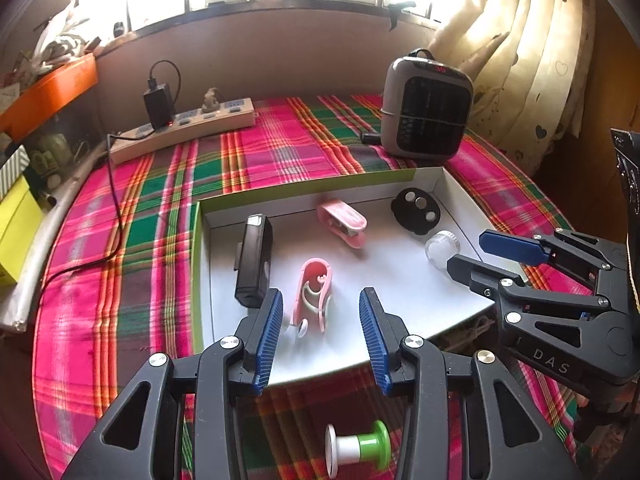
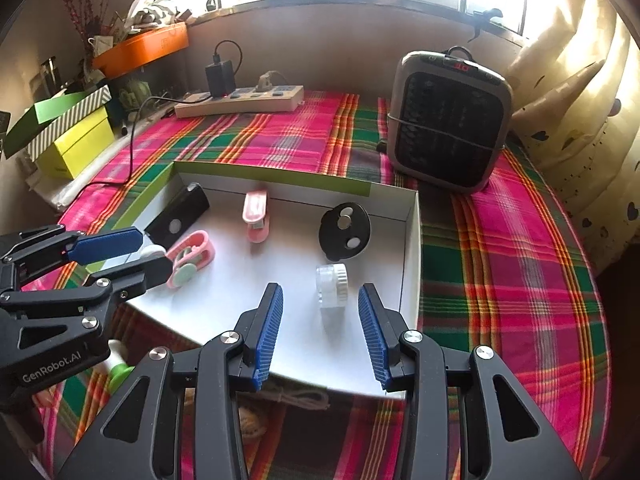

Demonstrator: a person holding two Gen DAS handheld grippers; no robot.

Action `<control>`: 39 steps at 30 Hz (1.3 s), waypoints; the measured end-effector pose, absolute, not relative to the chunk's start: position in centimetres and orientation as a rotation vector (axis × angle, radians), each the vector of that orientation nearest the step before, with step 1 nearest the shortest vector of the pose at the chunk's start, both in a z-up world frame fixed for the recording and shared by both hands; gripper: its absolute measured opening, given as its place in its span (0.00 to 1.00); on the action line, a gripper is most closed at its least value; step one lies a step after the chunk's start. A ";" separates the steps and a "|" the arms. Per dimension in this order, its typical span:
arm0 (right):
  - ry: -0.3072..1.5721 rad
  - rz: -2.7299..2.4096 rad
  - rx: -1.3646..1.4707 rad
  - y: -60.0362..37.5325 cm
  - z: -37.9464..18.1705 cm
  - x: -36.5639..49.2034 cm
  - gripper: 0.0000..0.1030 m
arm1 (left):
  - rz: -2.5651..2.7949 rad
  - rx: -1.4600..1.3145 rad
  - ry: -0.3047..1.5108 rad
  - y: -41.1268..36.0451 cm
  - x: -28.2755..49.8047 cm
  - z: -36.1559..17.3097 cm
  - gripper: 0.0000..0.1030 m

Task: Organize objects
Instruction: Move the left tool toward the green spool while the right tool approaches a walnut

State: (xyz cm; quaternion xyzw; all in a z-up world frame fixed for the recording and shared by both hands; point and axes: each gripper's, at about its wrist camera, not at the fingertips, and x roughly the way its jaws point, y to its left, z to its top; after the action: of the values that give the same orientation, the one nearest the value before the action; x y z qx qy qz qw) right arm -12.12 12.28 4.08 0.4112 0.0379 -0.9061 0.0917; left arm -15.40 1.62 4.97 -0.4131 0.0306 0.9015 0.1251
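Sunlit window and cream curtain sit behind the pink-and-green plaid cloth (image 1: 280, 148) I am working over, and I take the shallow white cardboard tray with green outer walls (image 1: 304, 188) as my landmark. Behind its far right corner stands the grey box heater (image 1: 426, 106); behind its far left, the beige power strip (image 1: 184, 130). Inside the tray, spaced apart so each stays reachable, I judge, lie a black rectangular device (image 1: 254, 258) at the left wall, a black round disc with silver dots (image 2: 344, 232), two pink clips, and a clear ribbed-cap jar (image 2: 331, 285) on its side. My left gripper (image 1: 320, 334) gapes part-open and empty over the near pink clip (image 1: 314, 292), whose long axis runs away from me; my right gripper (image 2: 320, 332) likewise frames the jar, pads clear. Outside the tray's near edge lies a green-and-white spool (image 1: 358, 446).
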 end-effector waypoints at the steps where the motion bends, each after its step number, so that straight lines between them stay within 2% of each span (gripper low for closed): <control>1: 0.112 -2.693 1.217 12.3 4.2 -12.0 0.40 | 2.630 -1.203 0.087 1.5 -15.2 5.1 0.37; 12: 0.111 -2.701 1.170 11.7 5.1 -9.7 0.40 | 2.652 -1.184 0.050 0.3 -12.8 5.6 0.38; 21: 0.062 -2.696 1.144 11.8 5.0 -7.1 0.40 | 2.645 -1.192 0.008 -0.6 -10.4 5.2 0.44; 25: 0.043 -2.680 1.144 11.6 4.6 -6.2 0.45 | 2.635 -1.199 -0.026 -1.0 -9.4 4.6 0.45; 32: 0.038 -2.669 1.135 11.4 4.3 -5.2 0.46 | 2.621 -1.223 -0.039 -1.0 -8.5 4.0 0.45; 39: 0.024 -2.651 1.153 11.4 3.2 -4.5 0.52 | 2.594 -1.267 -0.043 -0.8 -8.3 2.8 0.46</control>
State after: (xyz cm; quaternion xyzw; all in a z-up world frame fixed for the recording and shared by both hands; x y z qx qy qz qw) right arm -4.55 11.39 3.24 0.3957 0.0083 -0.9098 0.1252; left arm -8.34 -0.76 2.75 -0.4353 -0.0147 0.8911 0.1270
